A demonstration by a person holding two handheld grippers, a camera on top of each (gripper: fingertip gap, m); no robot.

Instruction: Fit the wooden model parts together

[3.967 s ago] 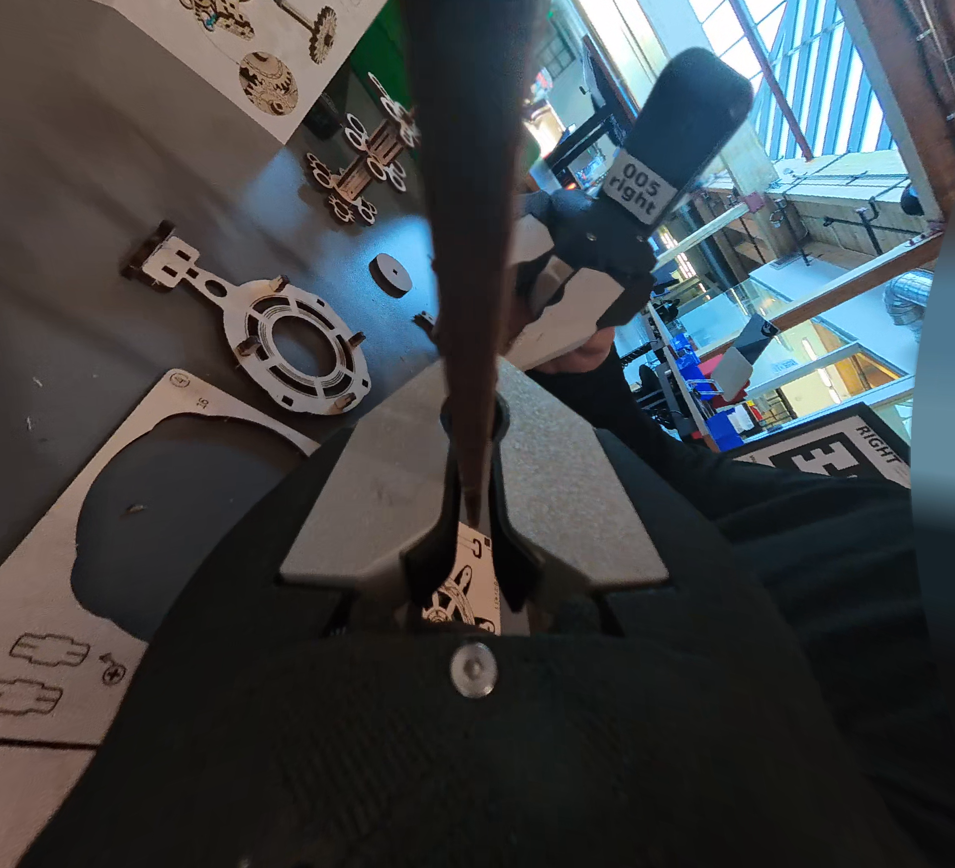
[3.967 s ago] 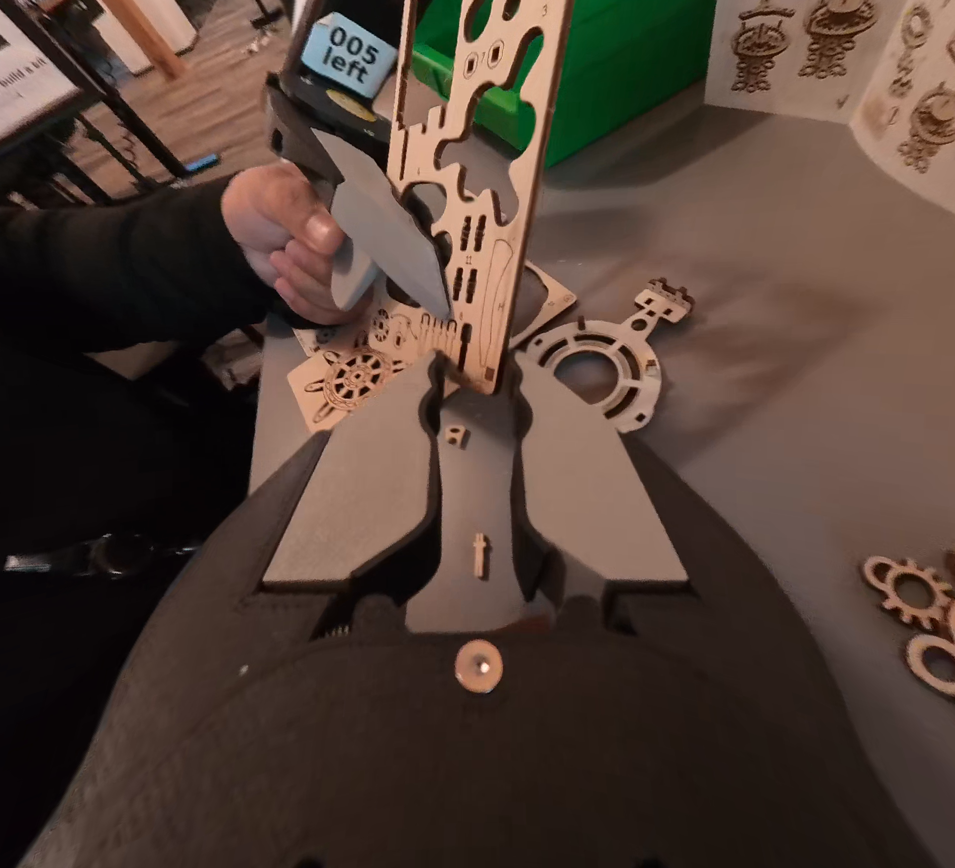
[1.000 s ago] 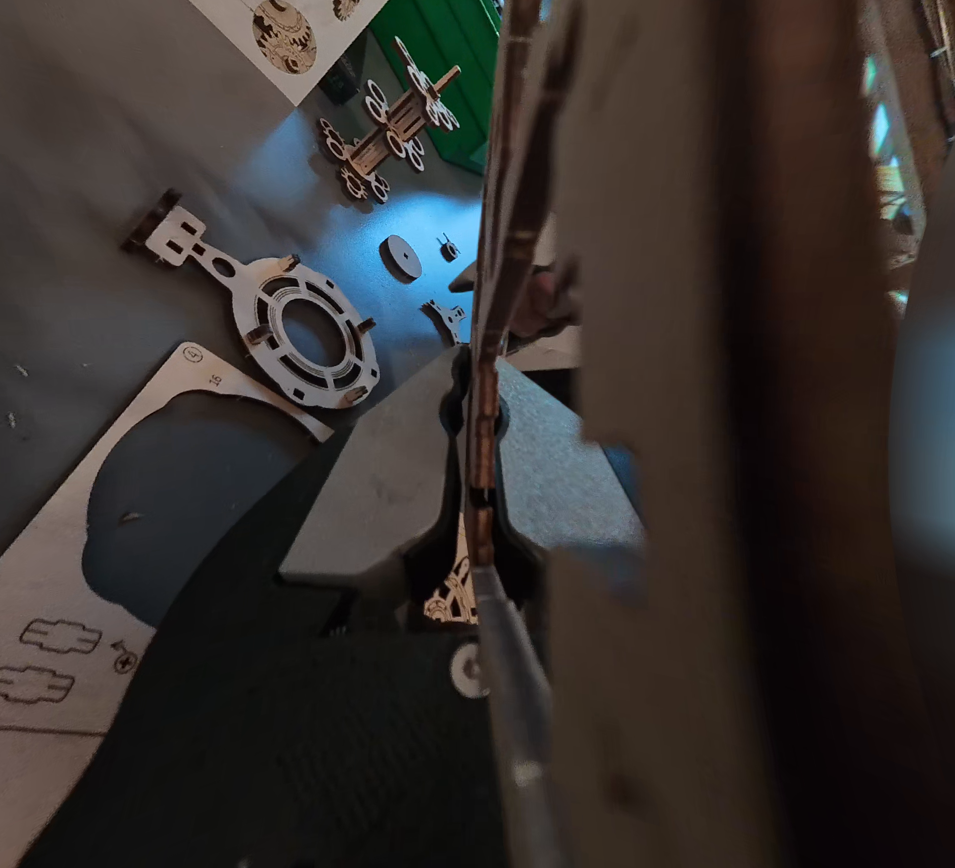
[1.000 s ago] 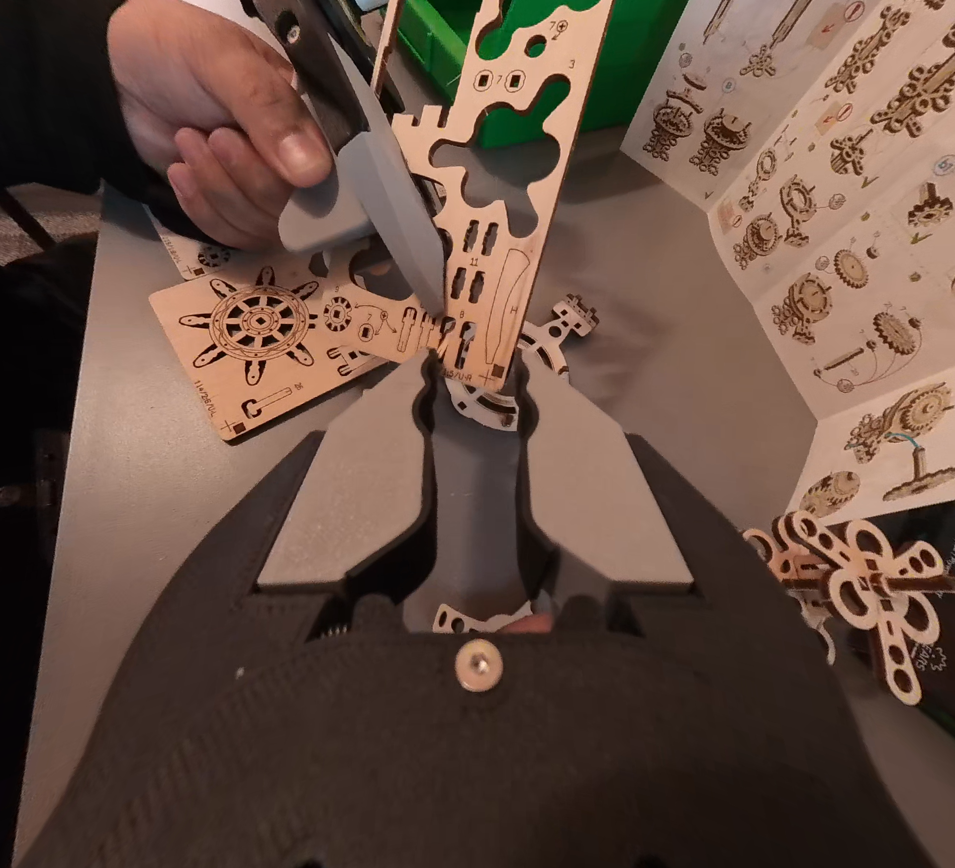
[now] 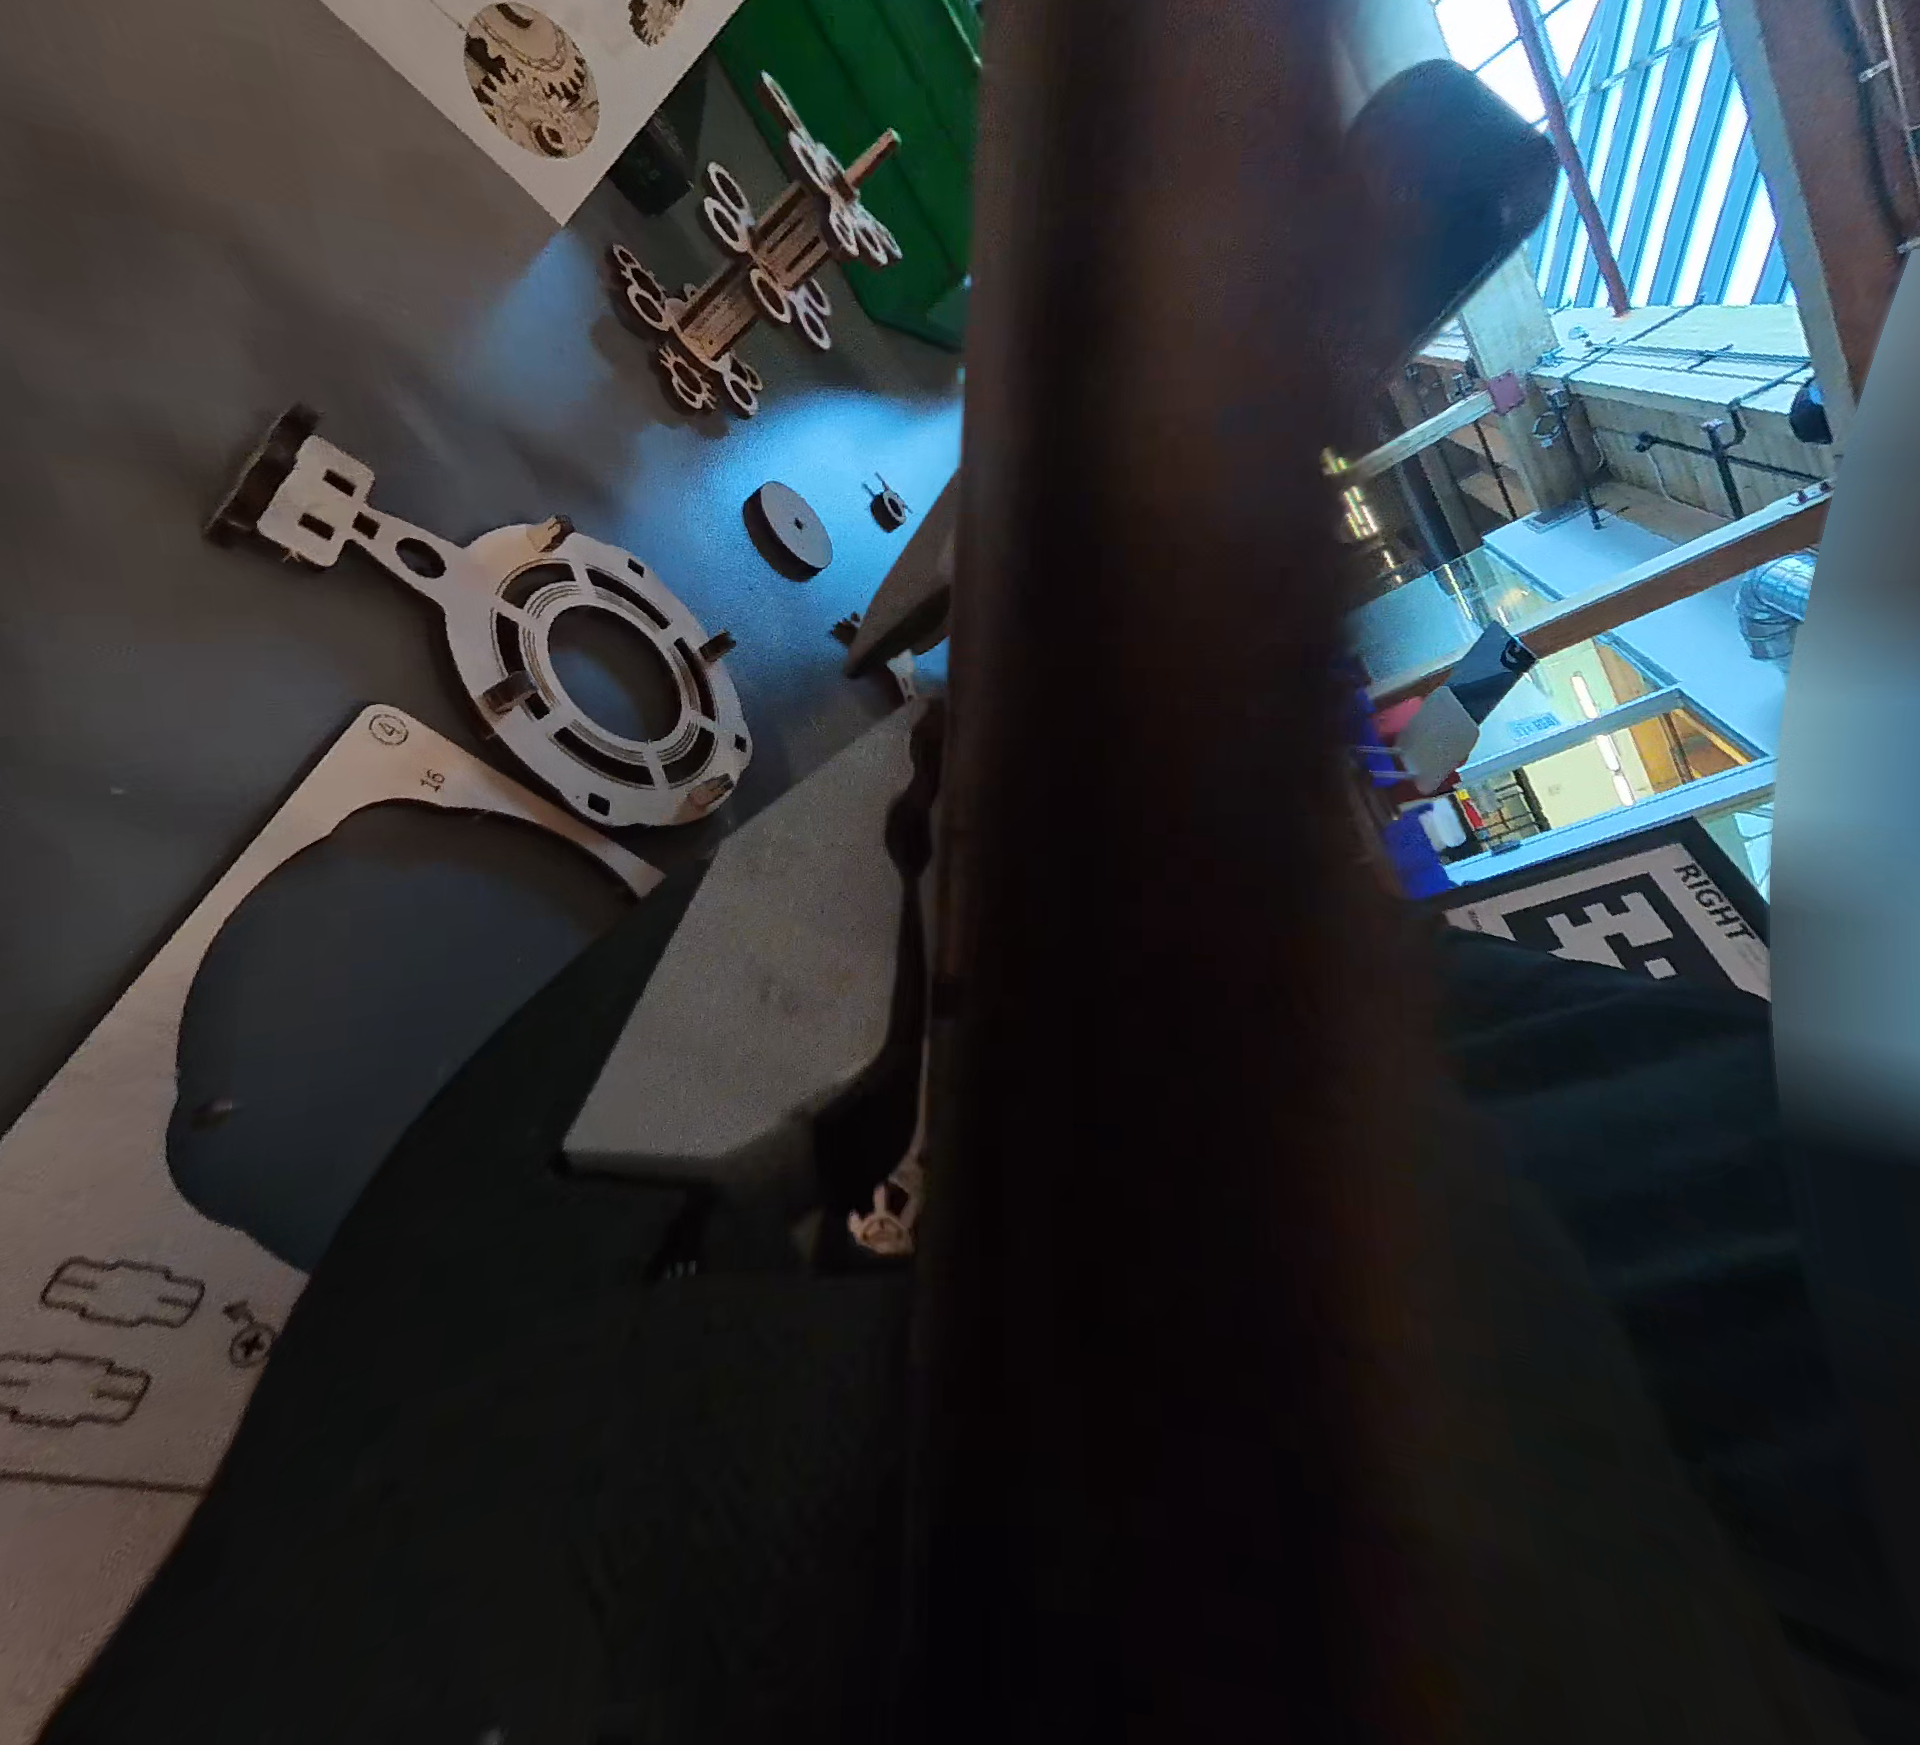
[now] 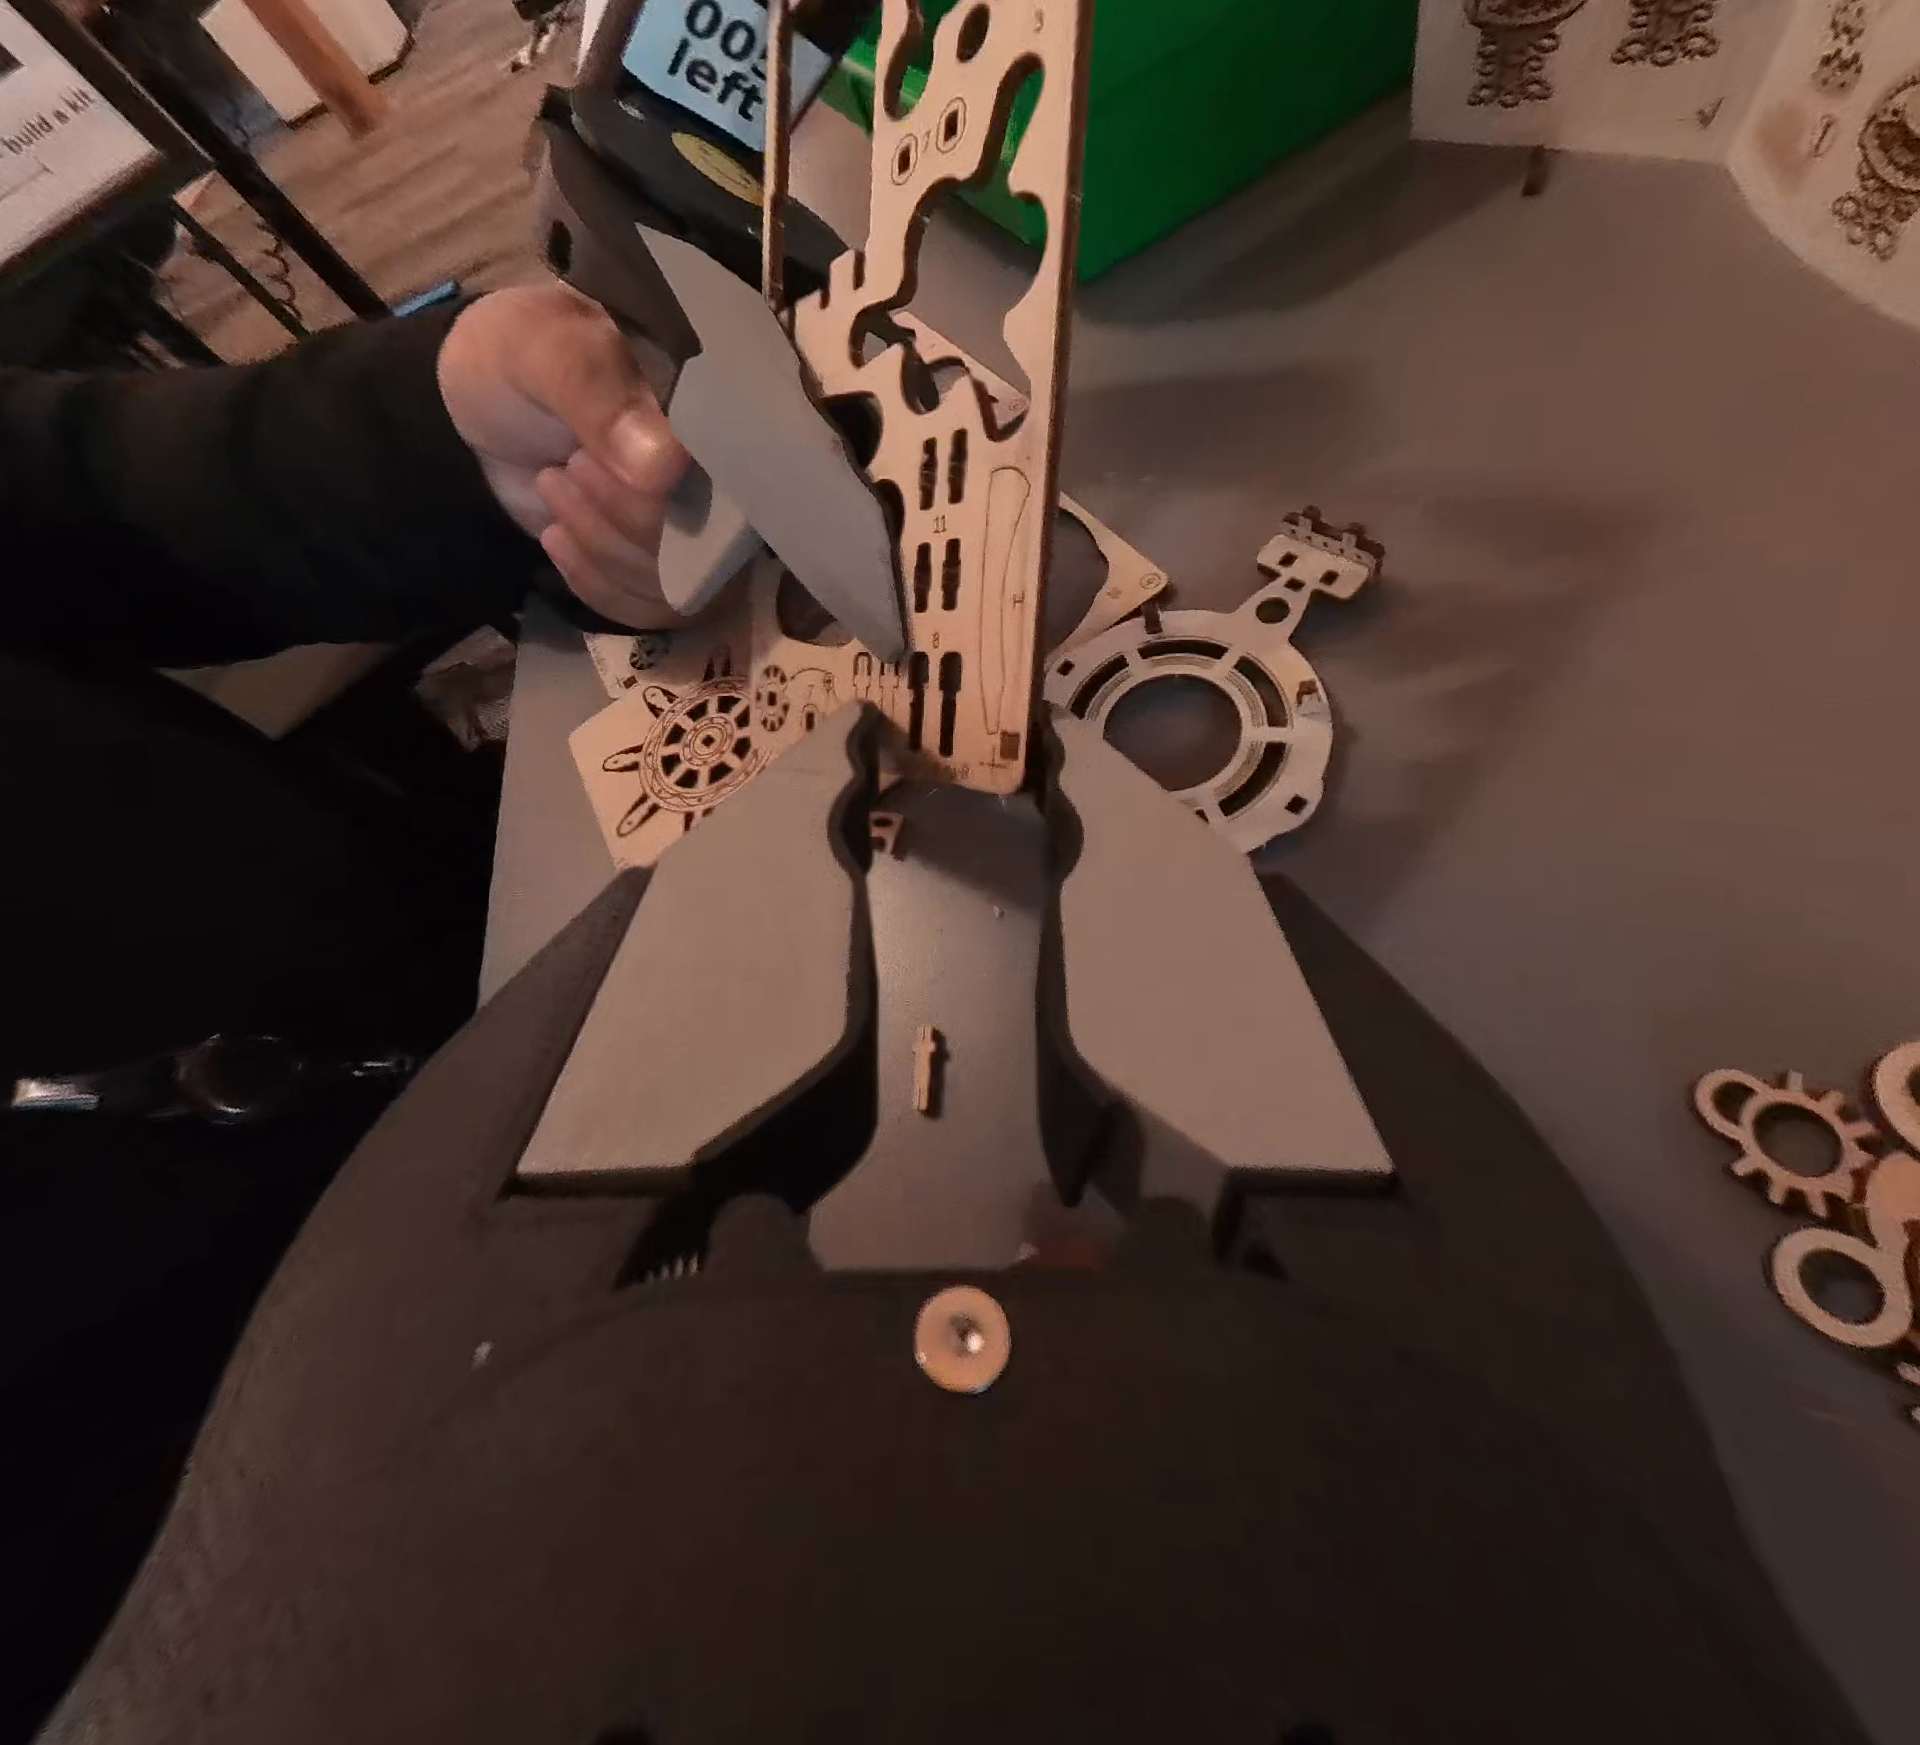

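Sheet [image 6: 966, 407] w/ printed part nos. pinched upright by left claw [image 6: 894, 646]; right claw [image 6: 951, 760] agape, empty.

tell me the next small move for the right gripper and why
Probably ease the right gripper forward and close on the lower edge of the upright wooden sheet. Its jaws are open just under that edge, and the left gripper already pinches the sheet, so it looks steadied for working a part loose.
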